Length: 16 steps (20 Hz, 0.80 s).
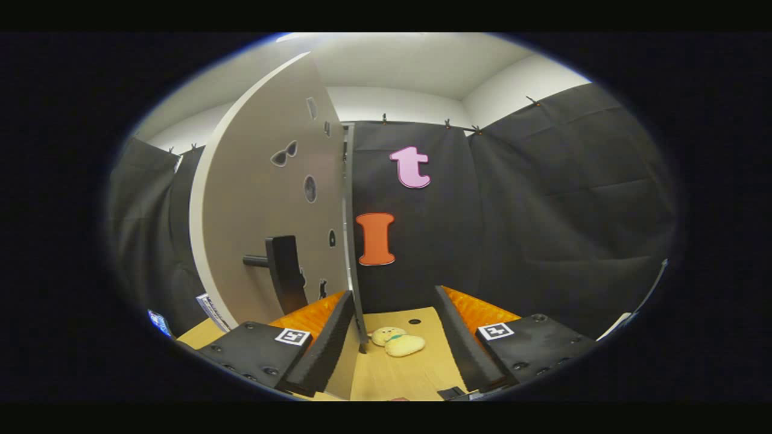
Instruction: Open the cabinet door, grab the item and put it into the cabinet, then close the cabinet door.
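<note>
The cabinet door (259,199) is a pale panel with small dark stickers, standing swung out to the left of my fingers. Its thin edge (348,229) runs down to just beside my left fingertip. A black handle (283,265) juts from the door's face, above the left finger. The item, a small pale yellow soft toy (398,342) with a green band, lies on the light wooden table (392,377) between my two fingers, short of their tips. My gripper (394,293) is open, wide apart, touching nothing.
The black cloth wall (543,211) hangs right behind the table's far edge. A small dark hole (414,321) sits in the tabletop just beyond the toy. A few printed cards (211,310) stand at the door's lower left.
</note>
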Each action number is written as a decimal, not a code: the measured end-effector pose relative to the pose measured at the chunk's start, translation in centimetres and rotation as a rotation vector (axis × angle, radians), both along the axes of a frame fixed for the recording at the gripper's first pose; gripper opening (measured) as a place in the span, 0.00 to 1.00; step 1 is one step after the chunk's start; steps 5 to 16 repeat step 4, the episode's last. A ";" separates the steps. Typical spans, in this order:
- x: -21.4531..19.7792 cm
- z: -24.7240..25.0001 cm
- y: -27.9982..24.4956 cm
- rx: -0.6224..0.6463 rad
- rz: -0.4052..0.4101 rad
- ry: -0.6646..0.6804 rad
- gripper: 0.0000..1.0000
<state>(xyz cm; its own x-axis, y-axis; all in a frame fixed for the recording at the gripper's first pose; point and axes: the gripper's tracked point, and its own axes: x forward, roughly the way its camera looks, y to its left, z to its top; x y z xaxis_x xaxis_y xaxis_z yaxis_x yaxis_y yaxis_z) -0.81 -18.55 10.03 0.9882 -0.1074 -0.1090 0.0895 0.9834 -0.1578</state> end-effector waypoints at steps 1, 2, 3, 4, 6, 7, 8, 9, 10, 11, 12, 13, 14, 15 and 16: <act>-0.1 -0.2 1.0 -0.004 0.001 0.002 0.86; -0.1 -0.4 2.0 -0.005 0.003 0.005 0.86; 0.0 -0.6 3.1 -0.006 0.006 0.009 0.86; 0.1 -0.8 4.1 -0.006 0.013 0.010 0.86; 0.1 -0.8 4.1 -0.006 0.013 0.010 0.86; 0.1 -0.8 4.1 -0.006 0.013 0.010 0.86; 0.1 -0.8 4.1 -0.006 0.013 0.010 0.86; 0.1 -0.8 4.1 -0.006 0.013 0.010 0.86; 0.1 -0.8 4.1 -0.006 0.013 0.010 0.86; 0.1 -0.8 4.1 -0.006 0.013 0.010 0.86; 0.1 -0.8 4.1 -0.006 0.013 0.010 0.86; 0.1 -0.8 4.1 -0.006 0.013 0.010 0.86; 0.1 -0.8 4.1 -0.006 0.013 0.010 0.86; 0.1 -0.8 4.1 -0.006 0.013 0.010 0.86; 0.1 -0.8 4.1 -0.006 0.013 0.010 0.86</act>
